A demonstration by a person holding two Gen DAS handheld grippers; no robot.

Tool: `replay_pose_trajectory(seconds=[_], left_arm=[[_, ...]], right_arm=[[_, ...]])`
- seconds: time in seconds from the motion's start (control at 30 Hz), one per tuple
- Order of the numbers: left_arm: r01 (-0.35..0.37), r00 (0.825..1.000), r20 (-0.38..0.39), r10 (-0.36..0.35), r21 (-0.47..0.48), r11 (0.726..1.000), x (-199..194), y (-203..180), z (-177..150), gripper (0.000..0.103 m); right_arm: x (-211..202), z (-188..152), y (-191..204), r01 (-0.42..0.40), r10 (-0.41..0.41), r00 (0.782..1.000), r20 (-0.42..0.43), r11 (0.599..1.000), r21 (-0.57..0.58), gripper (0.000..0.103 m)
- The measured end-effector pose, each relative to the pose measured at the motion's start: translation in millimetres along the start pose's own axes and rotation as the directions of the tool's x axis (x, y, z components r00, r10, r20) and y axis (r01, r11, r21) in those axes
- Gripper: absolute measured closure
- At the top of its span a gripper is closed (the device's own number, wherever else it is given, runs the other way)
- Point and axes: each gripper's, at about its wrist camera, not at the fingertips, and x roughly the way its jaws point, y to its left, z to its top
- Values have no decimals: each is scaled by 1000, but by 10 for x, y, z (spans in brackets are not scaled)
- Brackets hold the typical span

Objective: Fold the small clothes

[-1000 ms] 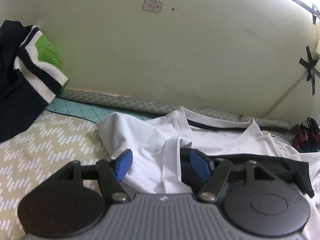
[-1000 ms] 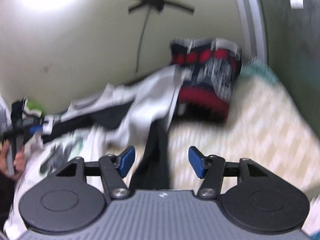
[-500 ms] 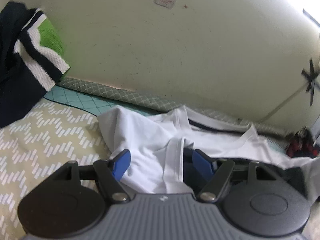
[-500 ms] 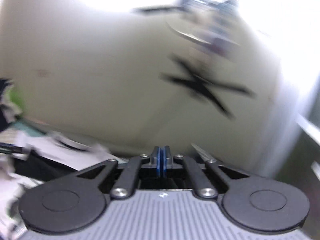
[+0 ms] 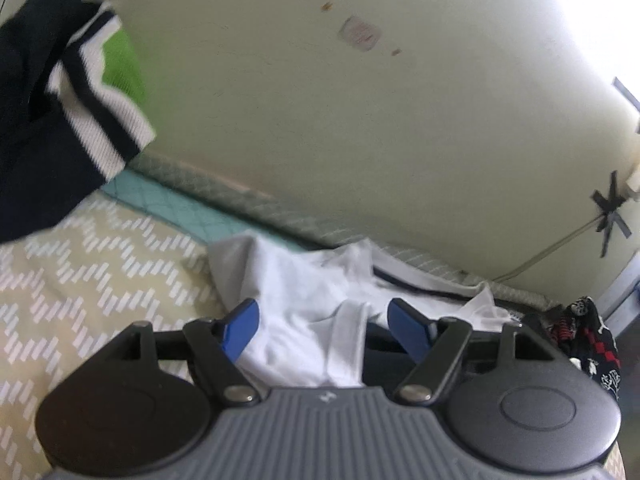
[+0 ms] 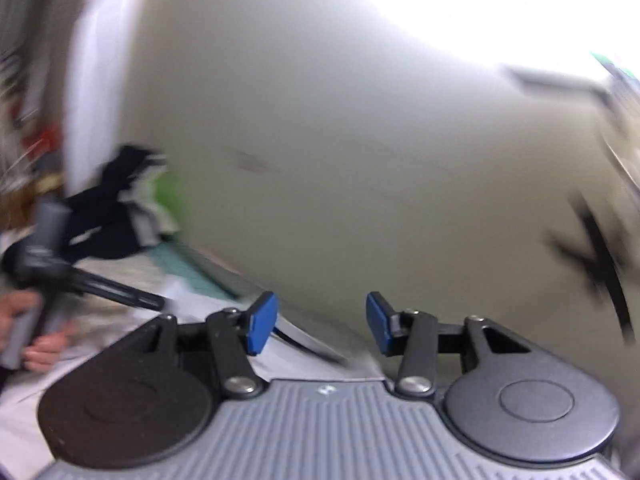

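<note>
White cotton t-shirt with dark-trimmed neckline (image 5: 320, 296) lies crumpled on the patterned beige-and-white bedspread (image 5: 92, 264), close to the cream wall (image 5: 360, 120), collar toward the wall. Left gripper (image 5: 322, 326) hovers low over the shirt, blue-padded fingers (image 5: 240, 330) spread wide, nothing pinched; a raised white fold of the shirt stands up between them, contact with pads not clear. Dark fabric panel (image 5: 378, 356) sits under the right-hand pad, looks like part of the same garment or another piece, can't tell. Navy knit sweater with white stripes and green patch (image 5: 68, 92) piled at upper left against the wall, well apart from the shirt. Teal quilted sheet edge (image 5: 160, 200) runs along the wall behind the bedspread. Red-black-white patterned garment (image 5: 588, 336) at far right edge. Black tape cross holding a cable (image 5: 610, 212) on the wall at right. Right wrist view heavily motion-blurred: right gripper (image 6: 322, 320) is released, blue pads apart, holding nothing, aimed mostly at the wall. White shirt fabric (image 6: 288, 356) is just below its fingers. At left of that view a person's hand (image 6: 36, 332) grips the left gripper's handle.
</note>
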Motion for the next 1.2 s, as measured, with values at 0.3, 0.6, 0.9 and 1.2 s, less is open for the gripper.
replay_pose_trajectory(seconds=[0.3,0.6,0.9,1.2], left_arm=[[84,994,-83,-71,172,982,82,-603,-194,30],[124,992,7,-125,14,992,-192,-140,-58,28],[22,992,127,-8,-111,994,-463,495,187,28],[102,995,6,-103,122,987,-374,-174,-18,24]], right_arm=[[99,-1106,-637,16,11,989,-147,984,179,67],[281,-98,-230,-200,203,979,-6,970,141,103],[865,886,1400,-569,570,822,0,820,67,103],[816,649,848,-364,366,931,9,923,124,75]])
